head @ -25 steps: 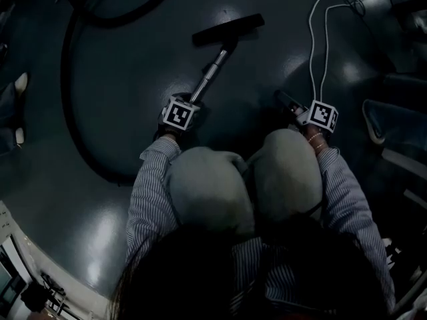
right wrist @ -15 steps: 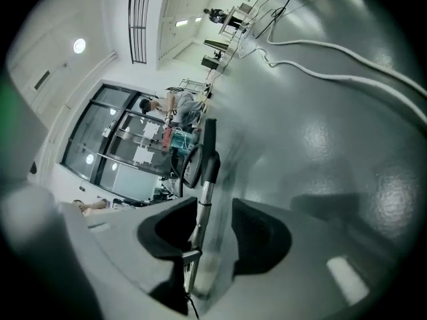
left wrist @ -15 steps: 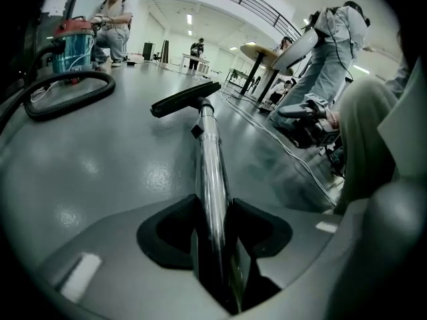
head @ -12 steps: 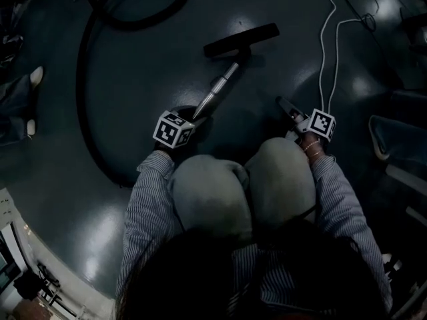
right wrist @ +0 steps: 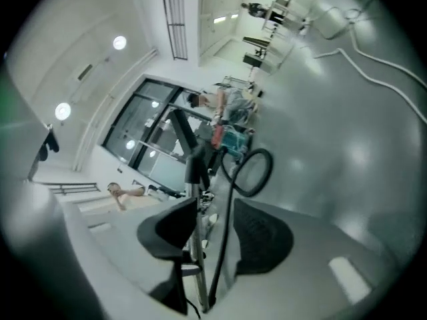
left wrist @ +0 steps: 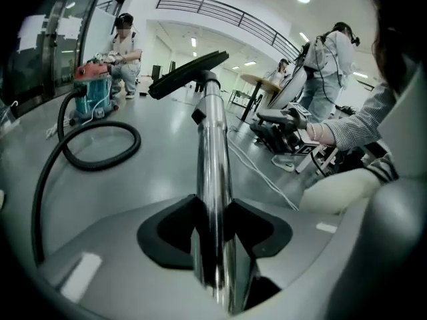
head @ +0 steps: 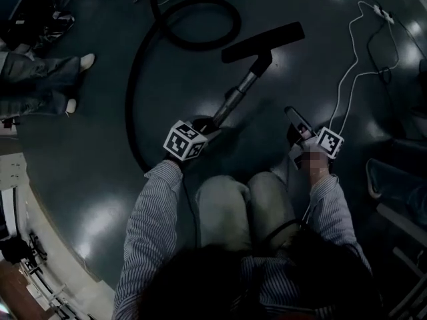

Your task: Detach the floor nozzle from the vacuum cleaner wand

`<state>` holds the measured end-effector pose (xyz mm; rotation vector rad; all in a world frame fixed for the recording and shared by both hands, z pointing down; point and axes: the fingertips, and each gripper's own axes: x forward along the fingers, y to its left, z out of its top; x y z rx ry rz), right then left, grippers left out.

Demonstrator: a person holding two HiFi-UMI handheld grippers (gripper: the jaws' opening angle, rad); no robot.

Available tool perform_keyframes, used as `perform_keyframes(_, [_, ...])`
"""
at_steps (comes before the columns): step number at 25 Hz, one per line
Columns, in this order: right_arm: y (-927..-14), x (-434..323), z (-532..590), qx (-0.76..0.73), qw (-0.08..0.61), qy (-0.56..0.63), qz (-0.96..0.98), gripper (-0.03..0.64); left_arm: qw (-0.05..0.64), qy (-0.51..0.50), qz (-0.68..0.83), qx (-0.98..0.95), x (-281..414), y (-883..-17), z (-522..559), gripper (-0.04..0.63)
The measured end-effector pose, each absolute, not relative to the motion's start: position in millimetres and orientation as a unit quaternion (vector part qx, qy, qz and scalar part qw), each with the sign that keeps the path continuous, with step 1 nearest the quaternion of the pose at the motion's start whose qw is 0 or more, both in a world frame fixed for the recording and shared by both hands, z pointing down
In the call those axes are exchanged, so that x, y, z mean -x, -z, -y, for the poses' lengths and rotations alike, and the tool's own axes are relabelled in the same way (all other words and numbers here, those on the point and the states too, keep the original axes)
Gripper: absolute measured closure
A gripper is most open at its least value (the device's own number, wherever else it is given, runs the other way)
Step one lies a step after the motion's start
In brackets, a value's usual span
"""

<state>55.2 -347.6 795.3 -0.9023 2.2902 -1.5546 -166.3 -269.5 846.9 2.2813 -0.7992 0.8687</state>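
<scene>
The left gripper [head: 207, 127] has its fingers clenched on the shiny metal wand [head: 240, 92]. In the left gripper view the tube runs straight up between the two dark pads, which press on it from both sides. The floor nozzle [head: 263, 42] is on the far end of the wand, a long black bar set crosswise. In the left gripper view the nozzle [left wrist: 187, 72] tilts above the grey floor [head: 80, 179].

The right gripper [head: 293, 115] is well apart from the wand, on its right, with bare floor between them. Its fingers are released, with only distant things showing in the gap. The wand and nozzle appear far off in the right gripper view.

A black hose [head: 137, 85] curves along the left side and loops beyond the nozzle. A white cable [head: 347, 79] trails on the floor to the right of the right gripper. The person's knees [head: 243, 205] sit just behind both grippers. Another person's legs and shoes [head: 40, 79] lie at the left edge, and a white curved edge [head: 20, 232] closes the lower left corner. A red and teal vacuum body [left wrist: 93, 92] stands at the hose's far end.

The only print is the black-and-white squares on the left cube [head: 185, 141] and the right cube [head: 329, 142]
</scene>
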Motion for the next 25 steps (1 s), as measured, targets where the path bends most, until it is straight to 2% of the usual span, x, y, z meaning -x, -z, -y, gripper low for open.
perform_keyframes(2, [-696, -17, 360, 0.258, 0.133, 0.489, -0.822, 0.451, 0.278, -0.315, 0.298, -0.857, 161, -785, 273, 0.414])
perform_keyframes(5, [-557, 23, 375, 0.224, 0.156, 0.453, -0.849, 0.375, 0.271, -0.304, 0.304, -0.861, 158, -695, 278, 0.414])
perform_keyframes(8, [-425, 51, 377, 0.202, 0.172, 0.422, -0.867, 0.353, 0.277, -0.289, 0.31, -0.862, 155, -609, 270, 0.414])
perform_keyframes(11, [-315, 78, 373, 0.207, 0.143, 0.386, -0.887, 0.348, 0.281, -0.278, 0.313, -0.864, 146, -526, 258, 0.414])
perform_keyframes(14, [-247, 95, 366, 0.231, 0.087, 0.379, -0.892, 0.348, 0.277, -0.283, 0.31, -0.865, 131, -453, 237, 0.414])
perform_keyframes(16, [-201, 106, 349, 0.201, 0.067, 0.386, -0.898, 0.321, 0.273, -0.292, 0.307, -0.864, 122, -413, 222, 0.414])
perform_keyframes(18, [-155, 117, 322, 0.159, 0.055, 0.39, -0.905, 0.321, 0.271, -0.301, 0.306, -0.862, 115, -379, 204, 0.414])
perform_keyframes(22, [-77, 126, 257, 0.093, 0.049, 0.365, -0.925, 0.321, 0.258, -0.324, 0.295, -0.861, 94, -343, 165, 0.414])
perform_keyframes(25, [-62, 128, 227, 0.102, 0.011, 0.308, -0.946, 0.314, 0.249, -0.331, 0.306, -0.857, 80, -328, 149, 0.414])
